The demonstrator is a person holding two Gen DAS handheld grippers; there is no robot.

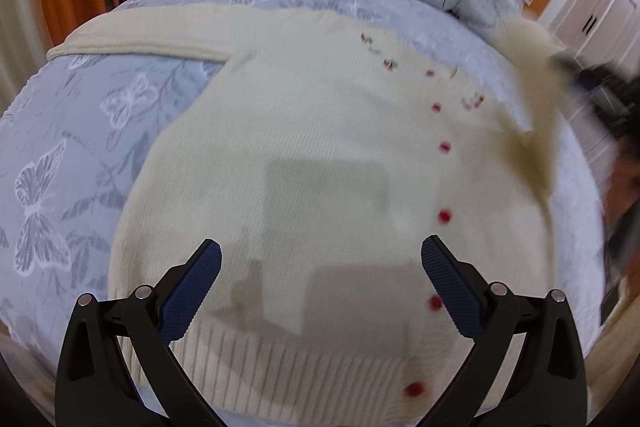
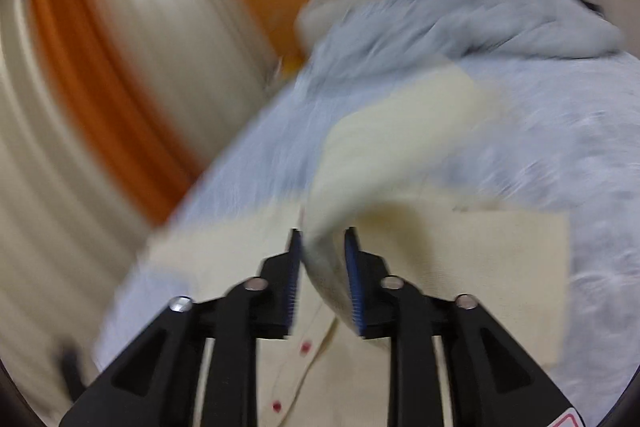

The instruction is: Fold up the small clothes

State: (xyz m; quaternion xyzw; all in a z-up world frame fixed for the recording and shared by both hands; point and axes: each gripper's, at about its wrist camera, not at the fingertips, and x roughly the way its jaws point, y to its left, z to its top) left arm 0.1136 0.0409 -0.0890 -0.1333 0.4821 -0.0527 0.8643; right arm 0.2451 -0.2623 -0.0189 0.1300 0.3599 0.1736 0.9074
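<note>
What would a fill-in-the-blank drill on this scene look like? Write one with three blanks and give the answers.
1. The cream cardigan lies on a bedspread patterned with ____.
2. The cardigan's buttons are coloured ____.
3. The right claw is closed on the cardigan's ____, lifting it, while the left claw hangs open above the body.

Missing words: butterflies; red; sleeve
</note>
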